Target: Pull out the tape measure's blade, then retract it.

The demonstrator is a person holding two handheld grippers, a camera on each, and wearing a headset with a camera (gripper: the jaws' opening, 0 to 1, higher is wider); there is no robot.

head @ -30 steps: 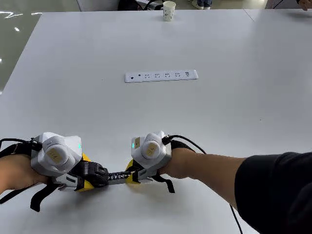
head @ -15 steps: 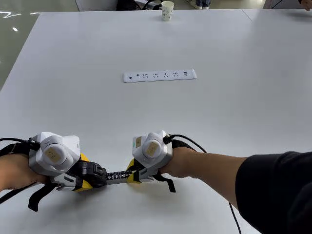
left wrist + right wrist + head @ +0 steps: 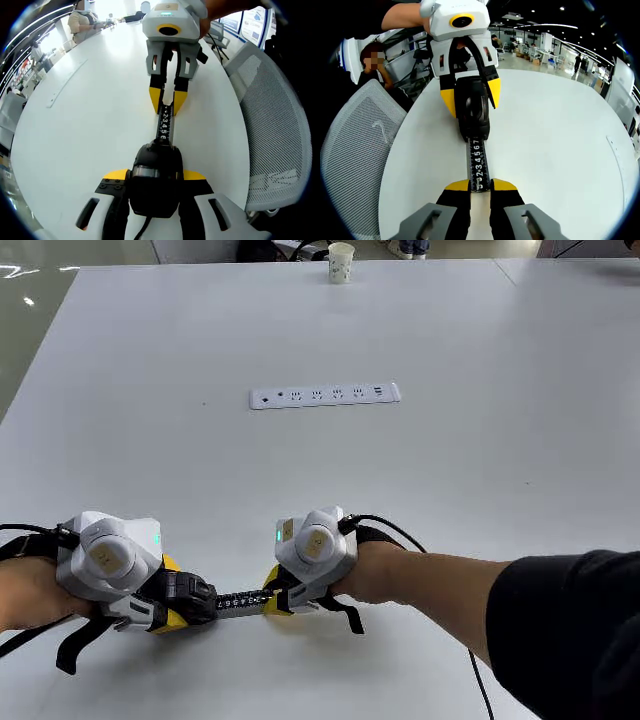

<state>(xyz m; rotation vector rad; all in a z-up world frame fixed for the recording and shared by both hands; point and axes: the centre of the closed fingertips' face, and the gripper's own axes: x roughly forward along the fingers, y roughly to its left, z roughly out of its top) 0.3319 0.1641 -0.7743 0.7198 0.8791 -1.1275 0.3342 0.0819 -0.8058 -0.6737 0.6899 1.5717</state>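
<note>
The blade is slightly longer than before: the right gripper, pinching its tip, edges toward 3 o'clock; the left gripper clamps the case; pull-out is underway.

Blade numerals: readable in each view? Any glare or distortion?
Left gripper view: numerals on the blade sharp, fisheye curves the table edge. Right gripper view: numerals crisp, ceiling lights bright behind, no glare on them. Head view: blade too small to read reliably.

Head view from above the table — gripper views close, opposed along one blade
</note>
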